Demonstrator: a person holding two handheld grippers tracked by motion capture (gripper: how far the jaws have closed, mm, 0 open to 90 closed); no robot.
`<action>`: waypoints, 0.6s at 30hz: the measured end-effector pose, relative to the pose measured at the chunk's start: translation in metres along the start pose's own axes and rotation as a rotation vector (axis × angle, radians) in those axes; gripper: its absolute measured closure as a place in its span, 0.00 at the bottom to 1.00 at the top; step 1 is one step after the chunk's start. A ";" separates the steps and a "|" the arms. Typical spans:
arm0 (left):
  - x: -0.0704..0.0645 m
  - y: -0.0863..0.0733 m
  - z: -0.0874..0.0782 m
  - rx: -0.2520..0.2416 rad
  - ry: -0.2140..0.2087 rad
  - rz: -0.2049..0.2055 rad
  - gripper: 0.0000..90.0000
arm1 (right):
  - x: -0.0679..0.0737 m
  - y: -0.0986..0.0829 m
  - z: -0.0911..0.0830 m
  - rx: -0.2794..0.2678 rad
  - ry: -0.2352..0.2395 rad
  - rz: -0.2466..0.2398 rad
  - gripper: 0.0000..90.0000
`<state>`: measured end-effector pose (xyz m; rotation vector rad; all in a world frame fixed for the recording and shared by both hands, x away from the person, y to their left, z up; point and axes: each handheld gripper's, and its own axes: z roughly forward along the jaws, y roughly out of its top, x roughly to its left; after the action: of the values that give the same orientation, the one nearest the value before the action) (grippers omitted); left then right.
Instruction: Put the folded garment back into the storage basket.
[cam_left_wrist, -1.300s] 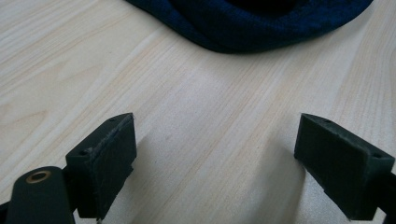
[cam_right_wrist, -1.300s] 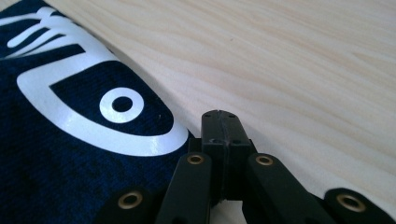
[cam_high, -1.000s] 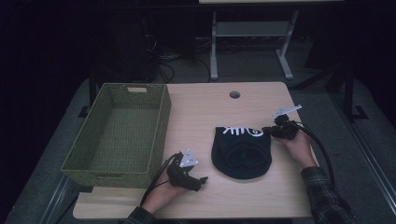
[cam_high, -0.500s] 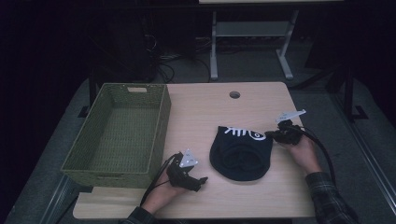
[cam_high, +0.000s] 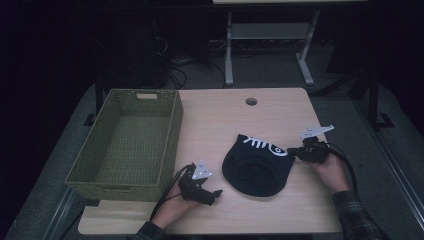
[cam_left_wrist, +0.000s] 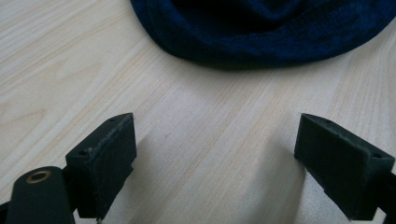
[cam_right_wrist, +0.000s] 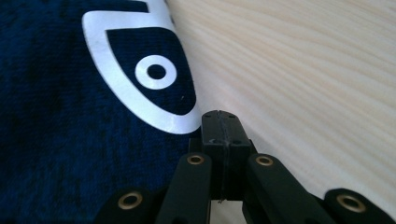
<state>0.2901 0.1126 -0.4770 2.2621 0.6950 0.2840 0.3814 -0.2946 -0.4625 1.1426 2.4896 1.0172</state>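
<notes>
Table (cam_high: 215, 120): light wood, w/ a cable hole (cam_high: 251, 101) near the far edge. Green woven basket (cam_high: 127, 142) on its left part, nothing seen in it.

Dark navy beanie (cam_high: 257, 167) w/ white fish-skeleton print lies flat on the table, right of centre, well apart from the basket. Vs a sec ago its right edge sits a bit further right and the cloth looks more spread out, less bunched, so the right side has been tugging it flat.

Right gripper (cam_high: 298, 152) at the beanie's right edge by the fish head; in the right gripper view its jaws are pressed together, tips (cam_right_wrist: 219, 122) right at the hem beside the printed eye (cam_right_wrist: 155, 71). Whether cloth is actually pinched between them: can't tell, no fabric visible in the seam.

Left gripper (cam_high: 216, 193) low near the front edge, just beside the beanie's lower left, same spot as before. Jaws spread wide over bare wood in the left gripper view, beanie rim (cam_left_wrist: 261, 37) ahead, not touching.

Judgement: the hat is prob being straightened before a 2-handed grab toward the basket; left side hasn't engaged yet.
</notes>
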 end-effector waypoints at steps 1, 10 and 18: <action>0.000 0.000 0.000 0.000 0.001 0.001 0.13 | 0.001 -0.001 -0.002 0.002 0.002 -0.004 1.00; 0.000 0.000 0.000 -0.004 0.001 0.003 0.13 | 0.018 -0.017 -0.014 0.002 0.024 -0.013 1.00; 0.000 0.000 0.000 -0.004 0.001 0.004 0.13 | 0.033 -0.031 -0.027 0.007 0.046 -0.003 1.00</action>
<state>0.2902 0.1128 -0.4775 2.2598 0.6898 0.2878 0.3287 -0.2981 -0.4611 1.1292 2.5317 1.0464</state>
